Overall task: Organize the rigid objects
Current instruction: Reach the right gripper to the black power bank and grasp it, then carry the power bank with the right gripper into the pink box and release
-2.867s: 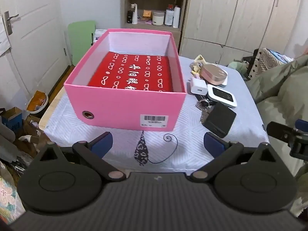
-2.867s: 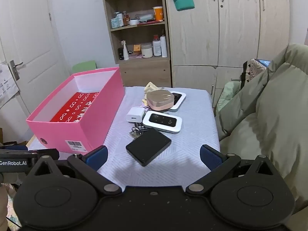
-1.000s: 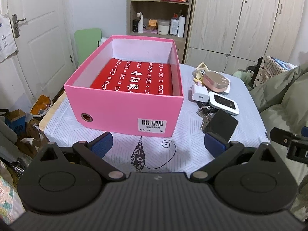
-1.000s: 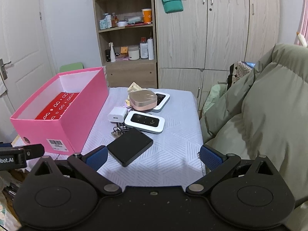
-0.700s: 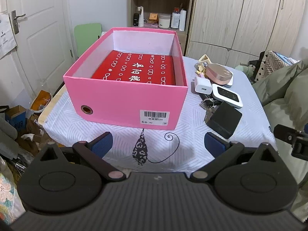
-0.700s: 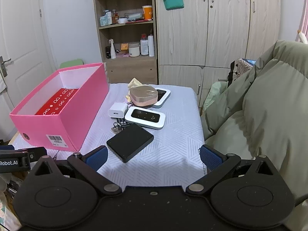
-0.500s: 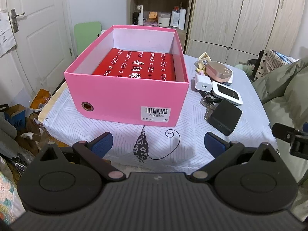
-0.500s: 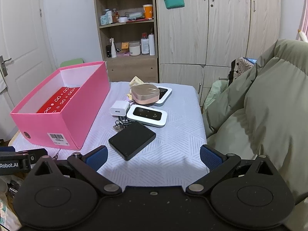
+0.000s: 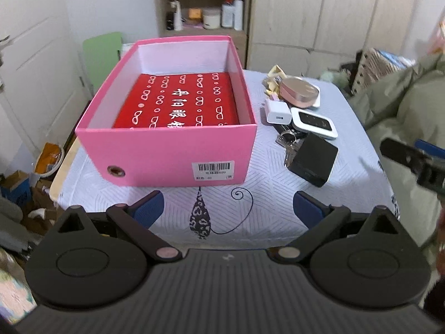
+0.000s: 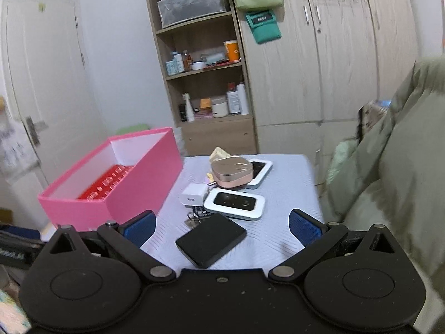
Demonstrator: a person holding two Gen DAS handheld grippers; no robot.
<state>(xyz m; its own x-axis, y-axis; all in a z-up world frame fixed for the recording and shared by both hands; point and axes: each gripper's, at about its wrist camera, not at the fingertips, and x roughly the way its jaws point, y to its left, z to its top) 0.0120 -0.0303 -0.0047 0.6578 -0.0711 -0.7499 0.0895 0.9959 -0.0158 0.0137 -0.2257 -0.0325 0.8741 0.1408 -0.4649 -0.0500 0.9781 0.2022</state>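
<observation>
Pink box (image 9: 169, 150): stands on the counter (image 9: 356, 178) at 12 o'clock from the left tool (image 9: 225, 208); open-topped, with a red printed sheet (image 9: 178, 103) on its floor and nothing else visible inside. Likely light cardboard with walls that give under a squeeze.

Loose things lie in a cluster at 3 o'clock of the box, none yet in it. Black case (image 10: 210, 238): flat, hard-looking, smooth, the nearest of the cluster to the right tool (image 10: 221, 226), which hangs just above and short of it. Probably moderately heavy; best pinched across its two long edges, as the broad face offers no purchase.

White device with dark screen (image 10: 234, 203): at 12 o'clock of the case, just beside it; slick shell, the screen likely fragile. Rose-gold case (image 10: 232, 172): rounded, resting on another white device (image 10: 260, 174); its curve may slip. White charger (image 10: 194, 194): small, blocky, easy to pinch. Keys (image 10: 194, 220): partly tucked under the black case's far edge and may drag when it lifts.

Both tools: fingers spread wide, holding nothing. An olive quilt (image 10: 397, 172) crowds the counter at 3 o'clock.
</observation>
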